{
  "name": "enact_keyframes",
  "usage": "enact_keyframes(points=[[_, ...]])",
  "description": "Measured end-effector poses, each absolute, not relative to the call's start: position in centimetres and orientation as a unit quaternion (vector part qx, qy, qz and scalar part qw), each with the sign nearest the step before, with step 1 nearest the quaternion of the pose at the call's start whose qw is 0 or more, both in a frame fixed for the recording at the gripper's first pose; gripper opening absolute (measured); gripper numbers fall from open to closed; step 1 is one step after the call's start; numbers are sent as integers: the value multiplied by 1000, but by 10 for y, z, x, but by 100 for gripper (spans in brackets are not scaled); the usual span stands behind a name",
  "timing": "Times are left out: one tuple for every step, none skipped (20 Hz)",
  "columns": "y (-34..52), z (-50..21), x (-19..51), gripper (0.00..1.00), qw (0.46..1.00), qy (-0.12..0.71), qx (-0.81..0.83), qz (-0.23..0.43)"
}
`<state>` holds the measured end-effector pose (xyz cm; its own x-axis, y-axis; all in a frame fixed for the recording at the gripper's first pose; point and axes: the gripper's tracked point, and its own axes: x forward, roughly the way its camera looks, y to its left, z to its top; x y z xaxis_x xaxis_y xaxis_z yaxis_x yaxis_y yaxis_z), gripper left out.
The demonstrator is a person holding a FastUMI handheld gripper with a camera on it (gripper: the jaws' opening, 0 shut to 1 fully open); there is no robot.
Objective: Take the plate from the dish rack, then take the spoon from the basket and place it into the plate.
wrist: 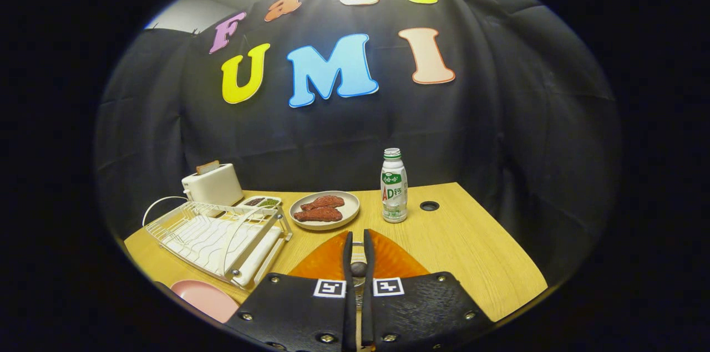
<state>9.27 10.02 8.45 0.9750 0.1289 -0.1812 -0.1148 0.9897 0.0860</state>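
**Spoon pinched over the orange basket, pink plate waiting to the side**

The gripper has its 2 fingers drawn almost together, and a slim, pale, metallic-looking piece sits in the narrow slot between them. I take this to be the spoon, clamped from both sides. A small dark knob lower in the slot may be part of it; I cannot tell. Directly under the fingers lies the ribbed orange basket on the tabletop.

From the fingertips, the pink plate lies at about 8 o'clock, flat on the tabletop just beside the near corner of the white dish rack, which stands at 10 o'clock. A second plate with 2 reddish pieces of food is at 11 o'clock, and a bottle at 1 o'clock.

The spoon is probably light, rigid and smooth, so it could pivot or slide in a narrow pinch. A hold on the handle near its balance point would keep the bowl from swinging. The plate looks hard and slick; the spoon should be lowered close before release, or it may skate or clatter off.
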Motion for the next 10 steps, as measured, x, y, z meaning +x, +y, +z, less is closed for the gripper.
enact_keyframes(points=[[100, 88, 91, 4, 993, 98, 38, 60], [100, 93, 88, 4, 993, 100, 38, 57], [101, 98, 87, 4, 993, 99, 36, 55], [102, 104, 84, 4, 993, 101, 33, 55], [103, 108, 80, 4, 993, 102, 30, 54], [103, 115, 78, 4, 993, 102, 29, 52], [103, 122, 76, 4, 993, 100, 30, 51], [103, 128, 74, 4, 993, 101, 33, 49], [103, 134, 71, 4, 993, 101, 34, 48], [103, 142, 68, 4, 993, 100, 34, 47]])
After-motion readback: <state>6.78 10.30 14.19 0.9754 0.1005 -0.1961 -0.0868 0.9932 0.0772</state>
